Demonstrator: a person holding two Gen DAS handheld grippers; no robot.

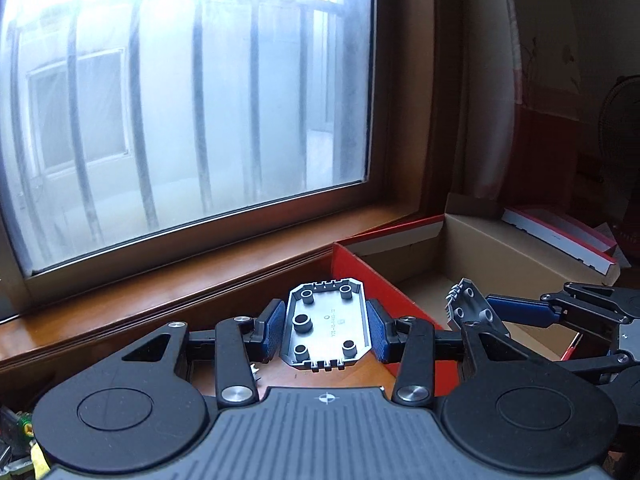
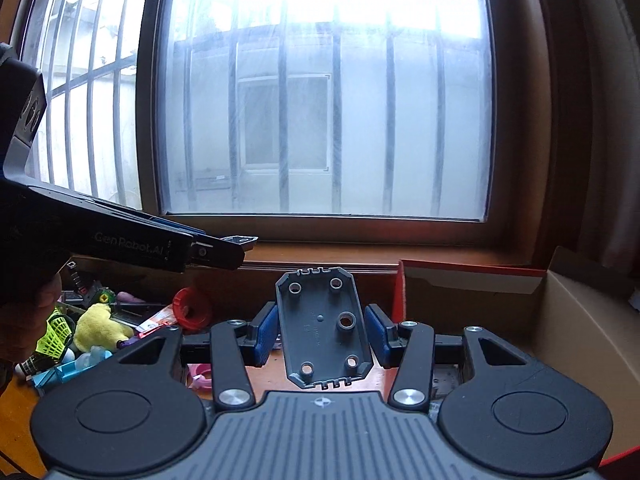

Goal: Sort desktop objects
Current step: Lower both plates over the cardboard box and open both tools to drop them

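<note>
Between left tongs (image 1: 326, 330), grey plate (image 1: 325, 324) lengthwise, pointing windowward.

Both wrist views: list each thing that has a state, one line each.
left gripper: shut on a grey plate, blue fingers pressing its long sides.
left grey plate: held off the desk, ribbed side to camera.
right gripper: shut on a second grey plate.
right grey plate: held, lifted.
cardboard box: open, lid off.
window: closed.

Two flat gray plastic plates with round holes are held up, one (image 1: 326, 324) near the other (image 2: 325, 326).
</note>
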